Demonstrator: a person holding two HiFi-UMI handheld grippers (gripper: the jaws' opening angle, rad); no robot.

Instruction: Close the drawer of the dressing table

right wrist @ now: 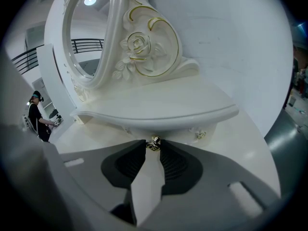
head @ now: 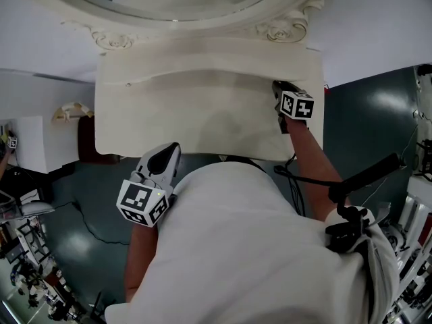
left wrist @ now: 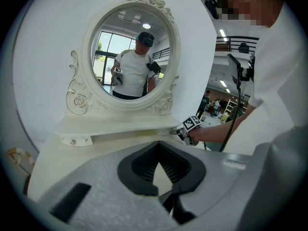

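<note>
The cream dressing table (head: 202,123) fills the middle of the head view, its oval mirror (left wrist: 127,57) behind a raised shelf (right wrist: 159,112). Under the shelf's right end sits a small drawer with a gold knob (right wrist: 153,143). My right gripper (right wrist: 153,146) is shut on that knob, tips pinching it from both sides. From above, the right gripper (head: 282,94) is at the table's back right. How far the drawer stands out is hidden by the shelf. My left gripper (head: 171,148) hangs over the table's front edge, shut and empty (left wrist: 158,145), pointing at the mirror.
A matching small drawer (left wrist: 74,141) sits under the shelf's left end. A dark red seat (head: 94,140) stands left of the table, and a black cable (head: 94,228) runs over the green floor. Racks and gear crowd the lower left and the right edge.
</note>
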